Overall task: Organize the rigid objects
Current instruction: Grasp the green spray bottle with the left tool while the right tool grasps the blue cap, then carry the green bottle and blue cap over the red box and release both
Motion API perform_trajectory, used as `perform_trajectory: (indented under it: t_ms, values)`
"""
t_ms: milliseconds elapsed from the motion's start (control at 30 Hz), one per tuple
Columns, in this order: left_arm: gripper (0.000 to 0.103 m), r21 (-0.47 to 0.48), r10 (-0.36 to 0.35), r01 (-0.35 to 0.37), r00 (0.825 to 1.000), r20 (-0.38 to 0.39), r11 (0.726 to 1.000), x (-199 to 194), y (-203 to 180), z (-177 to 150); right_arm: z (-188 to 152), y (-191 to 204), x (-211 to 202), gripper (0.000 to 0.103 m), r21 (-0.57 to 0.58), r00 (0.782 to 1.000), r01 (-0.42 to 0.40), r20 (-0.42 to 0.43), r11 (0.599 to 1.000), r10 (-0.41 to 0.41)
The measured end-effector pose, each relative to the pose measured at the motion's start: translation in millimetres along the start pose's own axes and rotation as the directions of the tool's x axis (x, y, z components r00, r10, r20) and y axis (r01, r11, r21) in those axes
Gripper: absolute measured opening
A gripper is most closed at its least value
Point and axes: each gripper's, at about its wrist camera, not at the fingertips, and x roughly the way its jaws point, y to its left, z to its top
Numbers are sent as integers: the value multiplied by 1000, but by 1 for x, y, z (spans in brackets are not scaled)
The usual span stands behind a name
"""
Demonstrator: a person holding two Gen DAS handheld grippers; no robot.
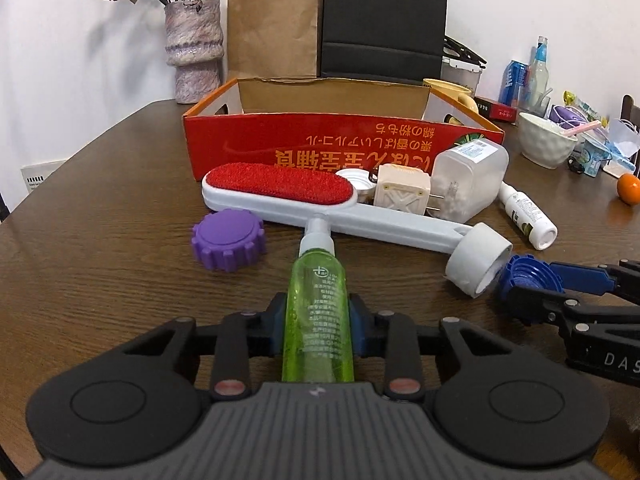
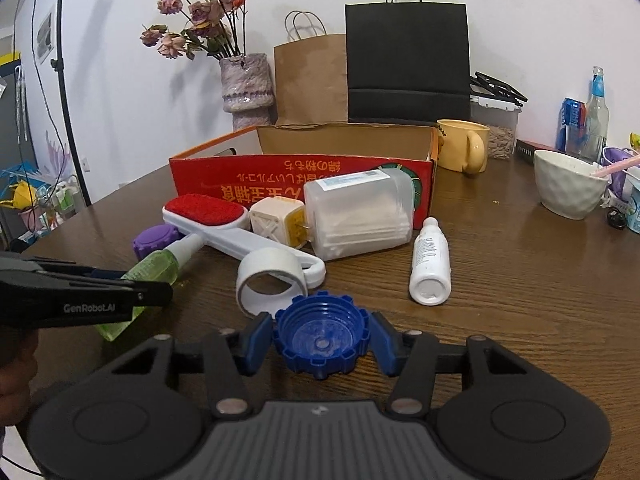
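My left gripper (image 1: pixel 318 320) is shut on a green spray bottle (image 1: pixel 318 312), nozzle pointing away; it also shows in the right wrist view (image 2: pixel 154 268). My right gripper (image 2: pixel 320 338) is shut on a blue notched cap (image 2: pixel 322 334), hollow side up, low over the table; the cap also shows in the left wrist view (image 1: pixel 528 276). An open red cardboard box (image 1: pixel 344 148) stands behind the loose items. In front of it lie a white lint brush with a red pad (image 1: pixel 280 186), a purple cap (image 1: pixel 228 240), a white ring (image 2: pixel 270 280), a cream cube plug (image 2: pixel 278 220), a clear swab box (image 2: pixel 360 212) and a small white bottle (image 2: pixel 430 264).
Behind the box stand a vase of dried flowers (image 2: pixel 248 88), a brown paper bag (image 2: pixel 310 80) and a black bag (image 2: pixel 408 64). At the right are a yellow mug (image 2: pixel 464 144), a white bowl (image 2: pixel 572 188), bottles, and an orange (image 1: pixel 629 188). The table is dark wood.
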Motion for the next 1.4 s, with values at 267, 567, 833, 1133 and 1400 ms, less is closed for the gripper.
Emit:
perform_trajectory:
  t_ms: [267,567,833,1133,1400]
  values:
    - [32,-17,-16,18,994,112,1000,-49,-1,-12,-1,9,-43,52,-14,995,8,103,1000,-6]
    - [32,-57,17,4,932,363,998,-134,1,-34,-13,38,-109,52,-46,958,25,285,999,-11]
    - [32,-52,39,-17,888,459,998,-178,0,-59,-34,55,-150,52,9,929,-7,370,1000,3]
    - [32,-52,40,-16,874,483,999,-204,2,-74,-44,71,-174,52,-7,913,-5,408,1000,8]
    - [32,-59,18,12,877,480,998,-194,7,-56,-28,64,-153,52,44,913,-68,407,997,45]
